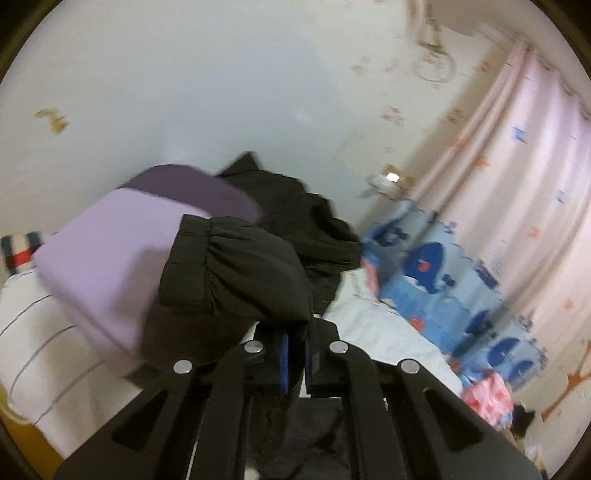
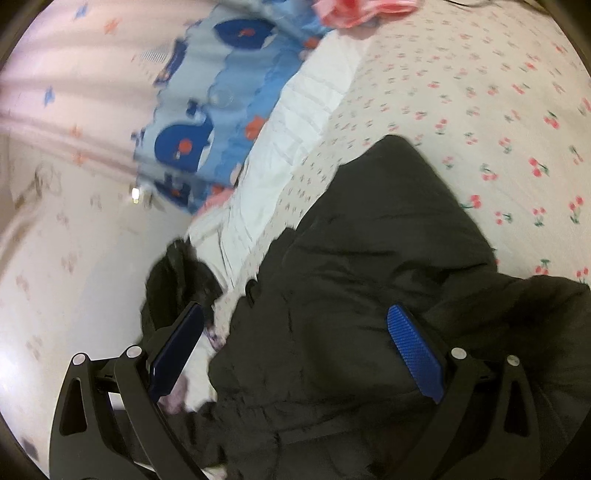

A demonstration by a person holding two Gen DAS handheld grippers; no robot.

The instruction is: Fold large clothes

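Your left tongs [image 1: 295, 354] are clamped tight on a fold of the black jacket [image 1: 236, 273], whose gathered cuff and sleeve bunch up just above the blue pads and block most of the view straight ahead. Your right tongs [image 2: 295, 350] stand wide apart, with nothing pressed between the pads; the jacket's main body [image 2: 369, 295] lies beneath and between them, spread on the bed.

In the left wrist view, a lilac pillow [image 1: 110, 258] sits just left of the lifted cuff, touching or nearly touching it, with a darker purple part behind. More black cloth heaps up beyond it. A striped white cover [image 1: 44, 332] runs along the lower left, and a yellowish edge shows at the corner.

In the right wrist view, the cherry-print sheet [image 2: 498, 129] lies open and flat beyond the jacket's far edge, giving you bare room on that side. A white quilted strip [image 2: 295, 122] borders the sheet toward the wall. A blue whale-print cloth [image 2: 207, 122] piles against it near the pink curtain [image 2: 55, 74]. A pink bundle [image 2: 354, 13] rests at the far end of the bed, well apart from the jacket. A loose black part of the garment [image 2: 173, 273] hangs just beyond your left-hand pad in that view, at the bed's edge by the wall.
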